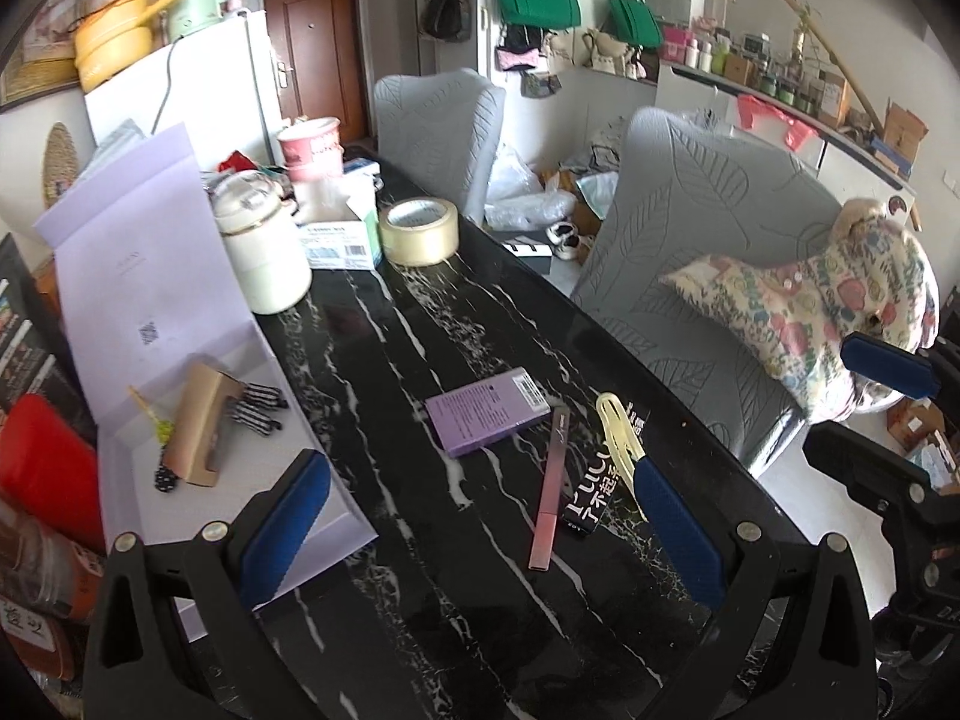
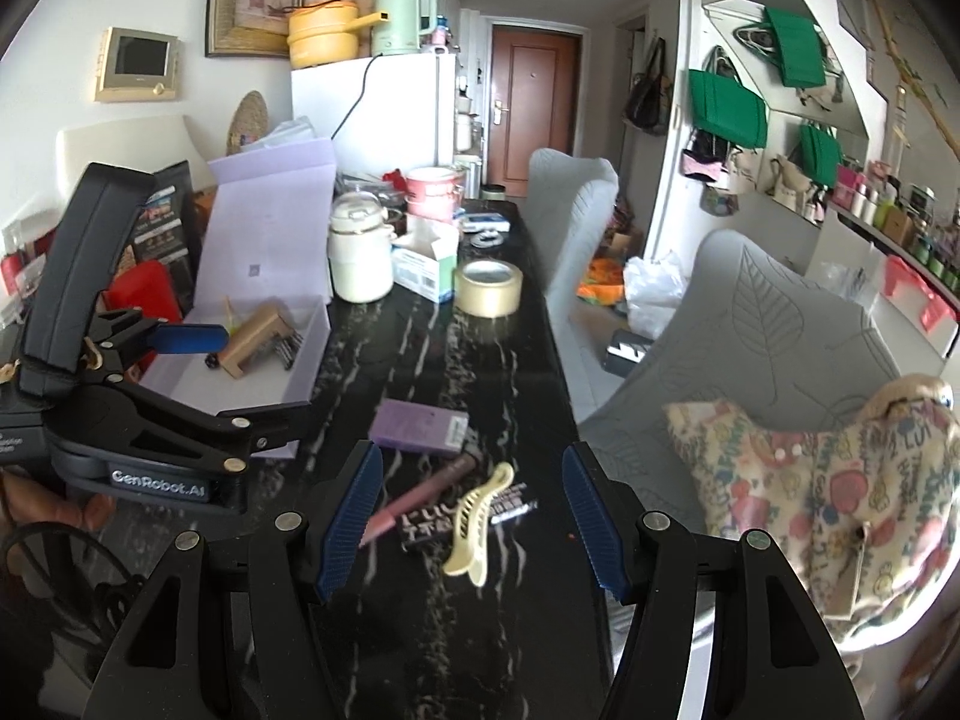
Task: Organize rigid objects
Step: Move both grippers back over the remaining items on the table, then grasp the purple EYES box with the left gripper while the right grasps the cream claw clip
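Black marble table (image 1: 384, 324) centre; grey leaf-print chairs (image 1: 690, 252) to its right, white fridge (image 2: 390, 108) at its far-left end, brown door (image 2: 534, 102) beyond.

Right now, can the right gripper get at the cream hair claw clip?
Probably yes: the right gripper is open with nothing in it, the clip lies between its fingers' line on the table, uncovered.

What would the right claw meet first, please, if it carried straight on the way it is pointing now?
Most likely the cream hair clip lying on the black marble table: it sits between the open fingers of the right claw, just ahead. The black printed strip under it comes next. Depth is uncertain through the fisheye.
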`<action>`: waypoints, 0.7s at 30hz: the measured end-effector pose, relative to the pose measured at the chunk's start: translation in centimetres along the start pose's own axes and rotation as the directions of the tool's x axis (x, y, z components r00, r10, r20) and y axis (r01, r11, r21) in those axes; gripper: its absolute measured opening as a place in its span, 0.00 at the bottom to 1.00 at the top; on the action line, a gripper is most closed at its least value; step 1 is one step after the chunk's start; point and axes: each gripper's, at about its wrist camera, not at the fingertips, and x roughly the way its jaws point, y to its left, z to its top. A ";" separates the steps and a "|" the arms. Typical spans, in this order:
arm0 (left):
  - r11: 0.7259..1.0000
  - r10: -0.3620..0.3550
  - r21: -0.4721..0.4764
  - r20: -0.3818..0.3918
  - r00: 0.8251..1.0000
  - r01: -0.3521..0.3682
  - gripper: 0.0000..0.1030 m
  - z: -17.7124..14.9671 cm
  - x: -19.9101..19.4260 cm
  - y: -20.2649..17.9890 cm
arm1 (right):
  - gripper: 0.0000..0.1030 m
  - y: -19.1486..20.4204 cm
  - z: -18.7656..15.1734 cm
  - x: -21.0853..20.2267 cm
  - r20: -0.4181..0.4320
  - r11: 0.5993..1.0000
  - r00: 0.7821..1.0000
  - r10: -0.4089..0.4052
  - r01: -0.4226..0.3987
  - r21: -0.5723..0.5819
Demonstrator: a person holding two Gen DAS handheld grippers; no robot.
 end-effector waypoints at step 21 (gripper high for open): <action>0.975 -0.025 0.216 -0.147 0.989 0.057 1.00 0.8 11.7 -0.3 | 0.61 -2.4 -4.0 7.7 -0.085 0.983 0.995 0.058 -0.042 0.178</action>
